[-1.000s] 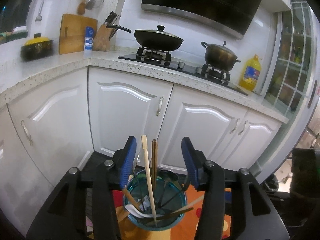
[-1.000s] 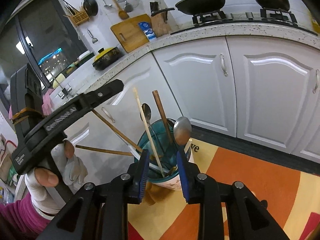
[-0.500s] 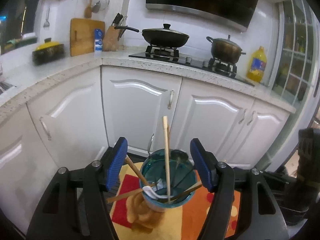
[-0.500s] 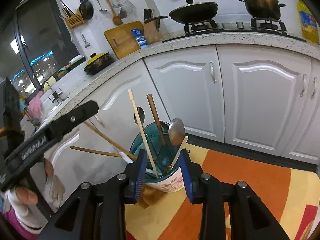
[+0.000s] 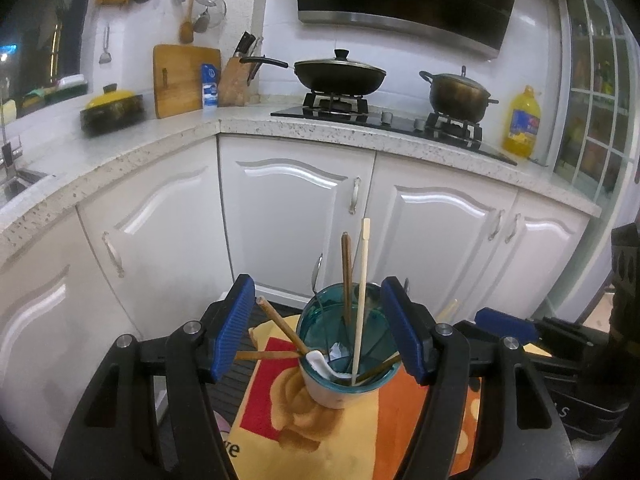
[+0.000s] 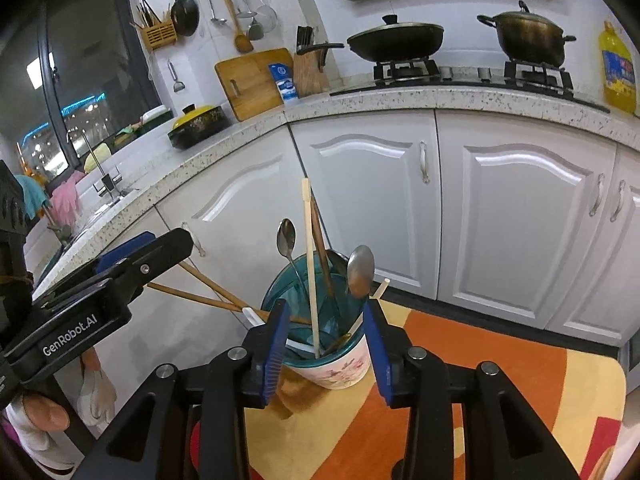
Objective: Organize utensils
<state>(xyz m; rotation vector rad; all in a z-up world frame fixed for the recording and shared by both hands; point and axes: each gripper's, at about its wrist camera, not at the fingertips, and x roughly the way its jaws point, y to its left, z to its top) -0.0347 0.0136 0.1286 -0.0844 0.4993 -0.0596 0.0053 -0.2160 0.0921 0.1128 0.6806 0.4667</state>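
A: Item count. One cup [image 6: 332,344], teal inside, white with a flower print outside, stands on an orange and yellow cloth [image 6: 480,400] in front of the white cabinets [image 6: 516,232].

B: Contents?

A: Two metal spoons [image 6: 360,270], bowls up. One pale chopstick [image 6: 310,264] and one dark one [image 6: 320,252], both nearly upright. Two brown chopsticks [image 6: 200,288] slant out over the rim toward the left gripper. One white ceramic spoon [image 5: 320,360] lies across the rim. One more pale stick [image 6: 378,290] leans out on the far side. Deeper in the cup the count is uncertain.

B: Left gripper [image 5: 320,332]?

A: Fingers spread to their full width and empty. From its own camera the cup sits between the two blue pads without touching either. The two slanted chopsticks pass close to one pad; contact cannot be told.

B: Right gripper [image 6: 326,344]?

A: Fingers partly apart and opening. They flank the cup, one pad at each side of the wall. Whether the pads touch it cannot be told. Nothing is lifted.

B: Background?

A: On the table [image 6: 400,100]: one wok [image 6: 396,40], one pot [image 6: 528,36], one oil bottle [image 6: 618,72], one cutting board [image 6: 252,80], one knife block [image 6: 310,68].
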